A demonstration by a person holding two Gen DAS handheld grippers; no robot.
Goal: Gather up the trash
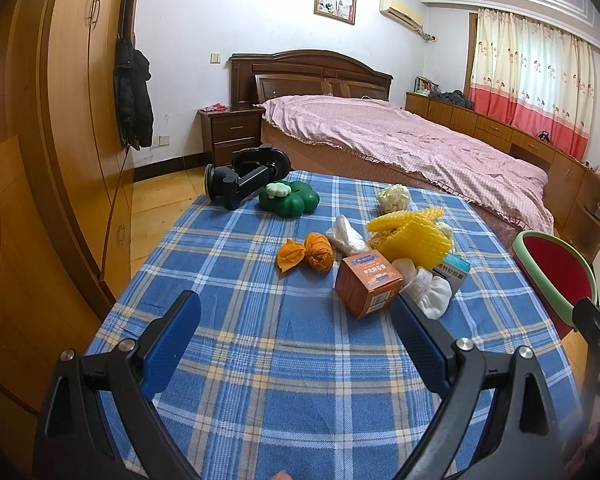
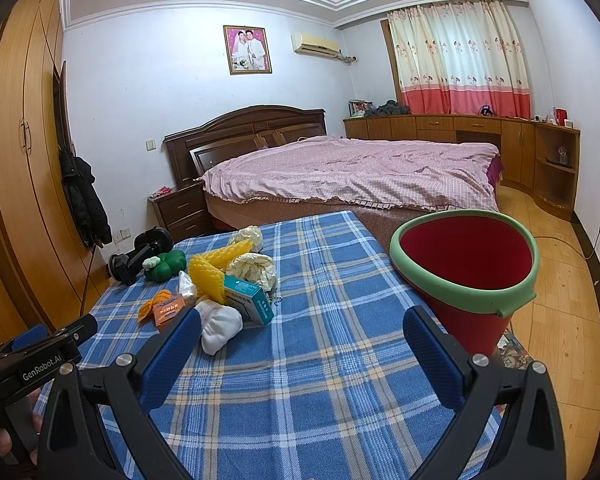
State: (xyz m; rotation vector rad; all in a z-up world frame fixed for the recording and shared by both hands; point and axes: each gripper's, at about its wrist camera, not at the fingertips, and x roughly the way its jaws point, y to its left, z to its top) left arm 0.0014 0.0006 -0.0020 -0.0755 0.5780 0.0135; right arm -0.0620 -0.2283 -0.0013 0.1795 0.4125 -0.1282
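Both grippers hover empty over the near end of the bench, which is covered in a blue plaid cloth. The left gripper is spread wide, and so is the right gripper. The trash lies in a heap around an orange carton: yellow foam netting behind it, a white sock just beside it, and orange wrappers on its far left. A red bucket with a green rim stands well apart from the carton, at the bench's right edge.
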